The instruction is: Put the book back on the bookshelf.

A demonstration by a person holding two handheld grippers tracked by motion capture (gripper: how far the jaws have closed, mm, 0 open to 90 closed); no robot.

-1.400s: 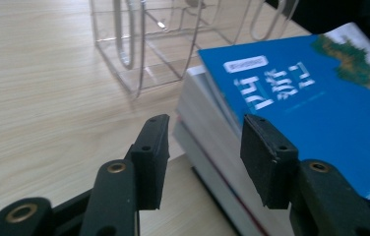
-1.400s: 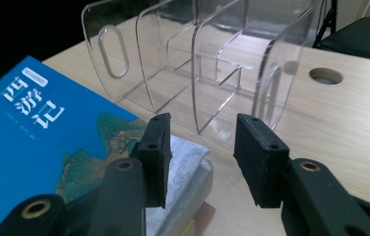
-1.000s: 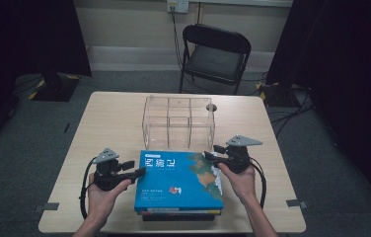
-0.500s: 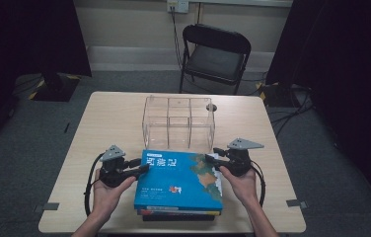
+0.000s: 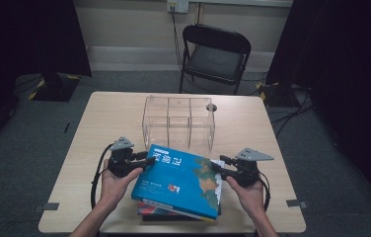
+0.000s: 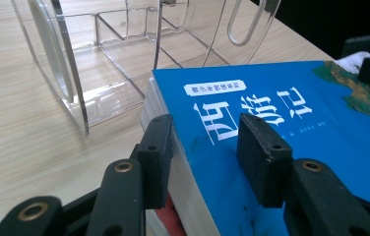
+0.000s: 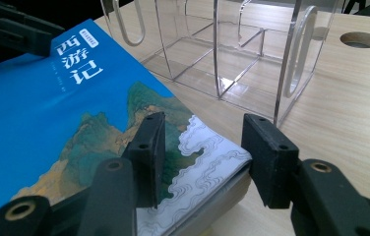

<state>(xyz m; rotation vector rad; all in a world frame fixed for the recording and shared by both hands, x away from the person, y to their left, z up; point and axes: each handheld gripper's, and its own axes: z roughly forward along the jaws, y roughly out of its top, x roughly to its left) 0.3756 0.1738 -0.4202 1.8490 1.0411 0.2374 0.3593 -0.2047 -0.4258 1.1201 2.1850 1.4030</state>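
Both grippers clamp the blue book (image 5: 178,180) by opposite edges: left gripper (image 5: 146,161) at its spine corner, jaws just closed in, right gripper (image 5: 216,167) opposite. It tilts over a stack (image 5: 166,213), near the clear organizer (image 5: 178,121).

The book (image 5: 181,180) has a bright blue cover with white characters, green-and-ochre painted mountains and a white corner with fine wave lines. A red book (image 6: 170,221) lies beneath. The organiser (image 5: 178,121) is clear; the table (image 5: 99,123) pale wood-grain; the fingers (image 6: 156,157) black.
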